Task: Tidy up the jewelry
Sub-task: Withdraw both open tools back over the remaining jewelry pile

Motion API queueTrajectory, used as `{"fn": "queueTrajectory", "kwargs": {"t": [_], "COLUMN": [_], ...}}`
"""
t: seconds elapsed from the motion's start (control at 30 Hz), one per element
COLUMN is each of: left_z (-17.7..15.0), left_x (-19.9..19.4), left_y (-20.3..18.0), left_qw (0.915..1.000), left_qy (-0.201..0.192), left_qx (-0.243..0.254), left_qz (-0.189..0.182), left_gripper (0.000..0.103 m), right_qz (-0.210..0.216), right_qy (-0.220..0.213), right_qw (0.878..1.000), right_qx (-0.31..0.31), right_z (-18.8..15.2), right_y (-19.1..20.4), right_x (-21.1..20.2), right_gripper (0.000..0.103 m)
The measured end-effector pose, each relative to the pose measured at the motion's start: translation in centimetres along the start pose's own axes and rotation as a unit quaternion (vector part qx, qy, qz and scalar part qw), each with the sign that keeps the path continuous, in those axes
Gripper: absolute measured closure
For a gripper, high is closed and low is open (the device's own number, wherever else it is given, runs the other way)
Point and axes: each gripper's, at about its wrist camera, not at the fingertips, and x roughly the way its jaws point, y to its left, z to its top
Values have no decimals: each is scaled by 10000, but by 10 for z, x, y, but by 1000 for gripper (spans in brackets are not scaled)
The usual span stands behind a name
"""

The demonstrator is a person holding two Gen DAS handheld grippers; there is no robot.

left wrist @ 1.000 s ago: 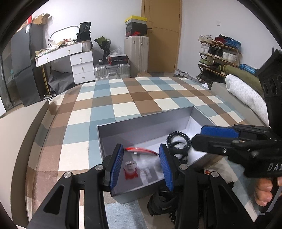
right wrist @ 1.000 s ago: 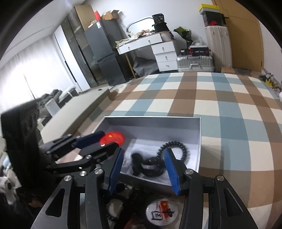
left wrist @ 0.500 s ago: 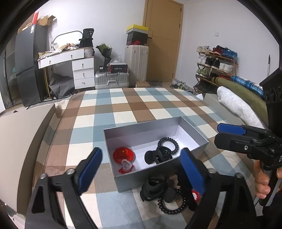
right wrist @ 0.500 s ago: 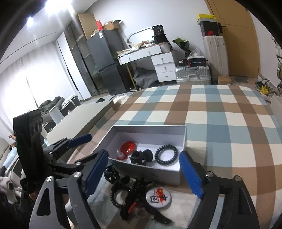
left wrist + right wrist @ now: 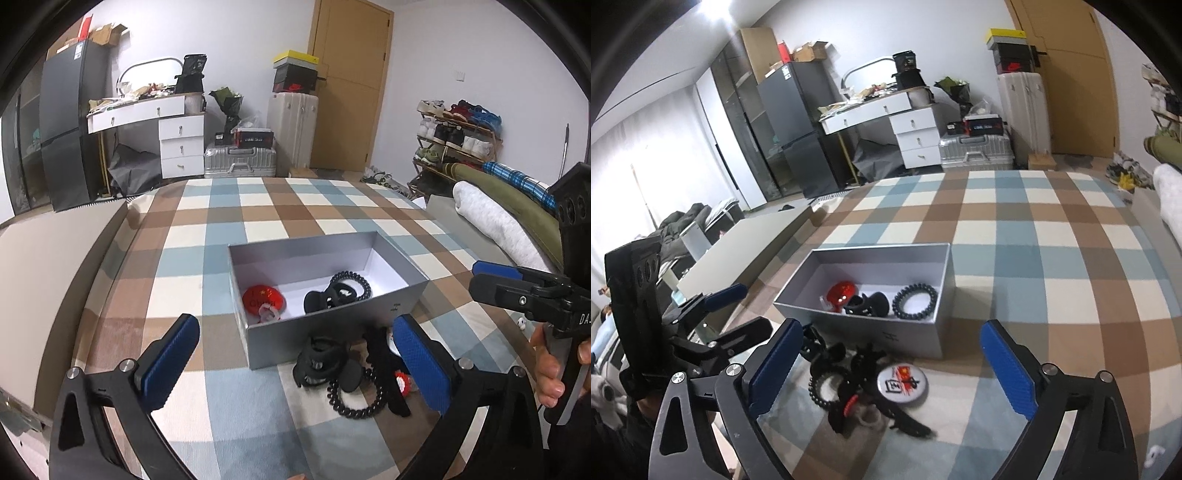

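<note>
Both tongs, left (image 5: pixel 295 363) & right (image 5: pixel 890 363), opening, empty, over checked blanket (image 5: pixel 229 221); desk (image 5: pixel 147 110) behind.

Plaid bed (image 5: pixel 221 236) w/ grey box (image 5: pixel 332 332), loose hair accessories (image 5: pixel 849 387).

tangled black pile (image 5: pixel 857 387), pieces indistinct

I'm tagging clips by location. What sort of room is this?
Most likely a bedroom: a bed with a checked brown-and-blue cover, a white dressing table with drawers, and an open shoe rack.
</note>
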Motion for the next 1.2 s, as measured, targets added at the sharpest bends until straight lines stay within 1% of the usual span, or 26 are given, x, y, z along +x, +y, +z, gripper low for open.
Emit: {"fn": "queueTrajectory", "kwargs": {"t": [0.13, 0.37, 0.47, 0.57, 0.7, 0.87, 0.93, 1.0, 1.1, 1.2], "left_z": [-5, -11, -11, -12, -14, -19, -20, -22, -22, -22], "left_x": [5, 10, 8, 5, 9, 17, 20, 22, 24, 24], "left_y": [1, -6, -8, -10, -13, -16, -15, -11, -6, -3], "left_qw": [10000, 9997, 9995, 9994, 9984, 9971, 9970, 9967, 9968, 9968], "left_qy": [66, 235, 253, 197, 400, 597, 648, 731, 763, 784], "left_qx": [-37, 102, 173, 269, 357, 455, 427, 357, 240, 152], "left_qz": [-12, -19, -50, -17, -175, -129, -28, -33, 8, 9], "left_gripper": [1, 1, 1, 1, 1, 1, 1, 1, 1, 1], "right_qz": [-22, -166, -172, -322, -341, -418, -455, -474, -643, -657], "right_qy": [87, 282, 357, 485, 578, 764, 899, 1066, 1238, 1373], "right_qw": [10000, 9995, 9992, 9982, 9976, 9960, 9947, 9928, 9891, 9865], "right_qx": [16, -51, -61, -153, -176, -176, -183, -287, -477, -602], "right_z": [-3, -9, -12, -14, -18, -23, -26, -29, -34, -39], "right_y": [-4, -7, -7, -5, -5, -6, -6, -4, -2, -1], "right_x": [4, 10, 13, 17, 23, 32, 38, 43, 47, 49], "right_gripper": [3, 2, 0, 0, 0, 0, 0, 0, 0, 0]}}
